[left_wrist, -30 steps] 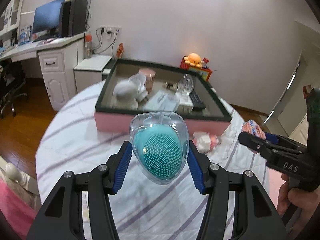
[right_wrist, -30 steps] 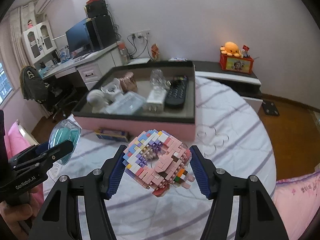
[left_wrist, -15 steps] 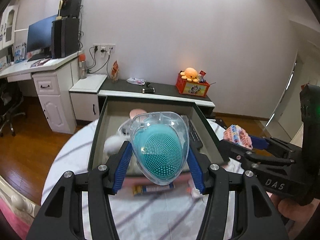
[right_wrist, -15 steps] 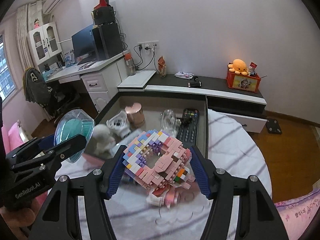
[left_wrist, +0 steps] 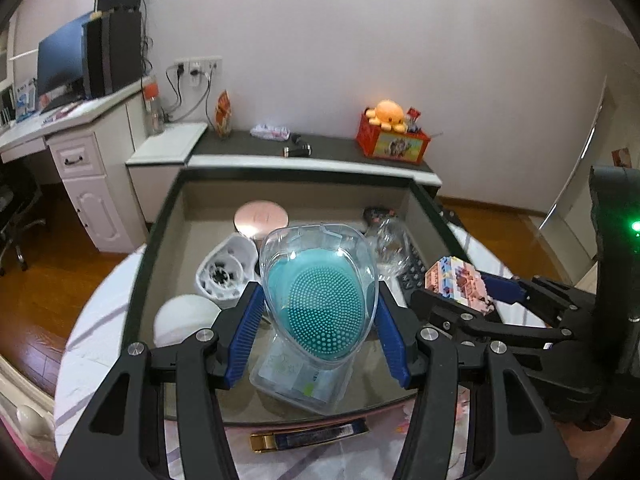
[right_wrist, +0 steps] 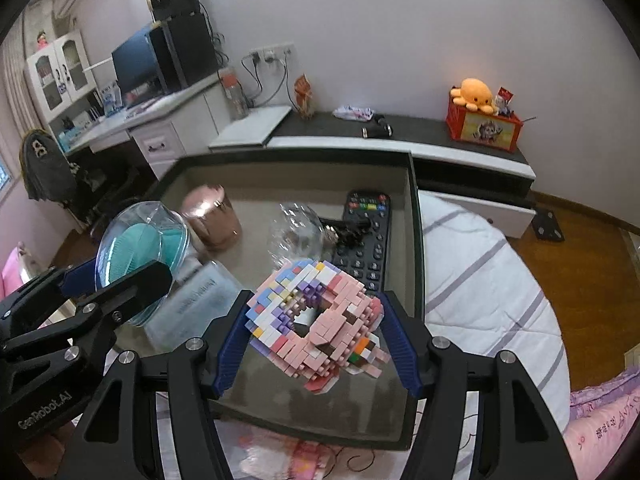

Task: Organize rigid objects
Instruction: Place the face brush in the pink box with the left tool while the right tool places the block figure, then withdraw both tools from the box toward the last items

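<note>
My left gripper (left_wrist: 318, 332) is shut on a clear egg-shaped case with a teal silicone brush (left_wrist: 320, 300) inside, held above the open box (left_wrist: 158, 240). The same case (right_wrist: 140, 248) shows at the left of the right wrist view. My right gripper (right_wrist: 314, 338) is shut on a pink block-built model (right_wrist: 316, 320), also held over the box (right_wrist: 414, 240); that model (left_wrist: 456, 284) shows at the right of the left wrist view. Both grippers hover side by side over the box's near half.
Inside the box lie a rose-gold jar (left_wrist: 260, 220), a white device (left_wrist: 226, 272), a white ball (left_wrist: 186, 320), a clear plastic packet (left_wrist: 296, 376), a glass bulb (right_wrist: 296, 232) and a black remote (right_wrist: 366, 236). A gold-and-blue tube (left_wrist: 308, 436) lies on the striped cloth before the box.
Both grippers have moved forward from over the striped cloth to over the box, each still holding its object. The box now fills the lower middle of both views.
</note>
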Demonstrator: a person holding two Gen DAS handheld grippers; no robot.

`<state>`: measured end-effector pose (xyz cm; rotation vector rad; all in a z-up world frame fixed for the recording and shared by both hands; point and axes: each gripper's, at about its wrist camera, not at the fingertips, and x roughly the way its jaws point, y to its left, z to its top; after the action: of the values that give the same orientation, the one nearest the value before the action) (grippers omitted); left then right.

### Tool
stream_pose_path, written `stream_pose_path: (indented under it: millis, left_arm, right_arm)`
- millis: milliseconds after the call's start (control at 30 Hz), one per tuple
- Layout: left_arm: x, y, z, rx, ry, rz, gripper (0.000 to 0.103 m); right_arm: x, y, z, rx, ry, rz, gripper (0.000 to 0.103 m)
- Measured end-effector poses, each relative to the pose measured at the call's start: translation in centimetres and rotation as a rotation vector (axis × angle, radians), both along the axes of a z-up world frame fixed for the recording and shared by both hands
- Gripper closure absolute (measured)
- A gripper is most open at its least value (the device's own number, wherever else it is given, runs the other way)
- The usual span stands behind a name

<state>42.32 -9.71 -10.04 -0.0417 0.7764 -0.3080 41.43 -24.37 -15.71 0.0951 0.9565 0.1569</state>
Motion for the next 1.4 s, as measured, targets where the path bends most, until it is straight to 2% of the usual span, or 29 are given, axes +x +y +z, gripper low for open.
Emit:
stream_pose_path:
  millis: [167,233,300,400,467,600,767,933,1267,1400]
  left_arm:
    - [0.1,-0.1,-0.6,0.013,0.012,0.006,0.046]
    - [-0.2,0.3,-0.2,0.004,0.003,0.019,0.043]
    - [-0.8,0.8,0.3,-0.012,-0.015,0.036,0.02]
    - [-2.0,1.6,1.3,-0.027,-0.058,0.065,0.006]
    - [-2.8,2.2,1.8,-0.034,-0.067,0.081,0.002]
    - [-5.2,3.8,3.2,-0.04,-0.106,0.129,0.0]
    - [-8.8,6.3,4.7,-0.064,-0.13,0.177,0.0]
    - [-12.7,7.7,5.3,-0.055,-0.141,0.182,0.0]
    - [-20.4,8.6,4.9,-0.027,-0.125,0.166,0.0]
    - [-24.0,8.2,5.5,-0.016,-0.15,0.154,0.0]
  right_arm:
    - [0.3,0.0,-1.0,-0.007,0.023,0.02,0.038]
    - [0.3,0.1,-1.1,-0.008,0.029,0.031,0.034]
    - [0.2,0.3,-1.1,-0.006,0.023,0.037,0.023]
    - [-0.2,0.7,-0.8,-0.011,0.014,0.037,0.019]
    - [-0.5,0.8,-0.7,-0.026,0.015,0.031,0.016]
    - [-1.7,0.3,0.5,0.021,-0.014,-0.009,0.0]
    - [-5.0,-0.1,3.5,0.042,-0.082,-0.047,0.0]
    - [-9.6,-0.4,6.1,0.047,-0.127,-0.08,0.0]
    - [-20.3,-0.1,8.6,0.048,-0.179,-0.139,0.0]
    - [-24.1,0.1,9.1,0.057,-0.202,-0.162,0.0]
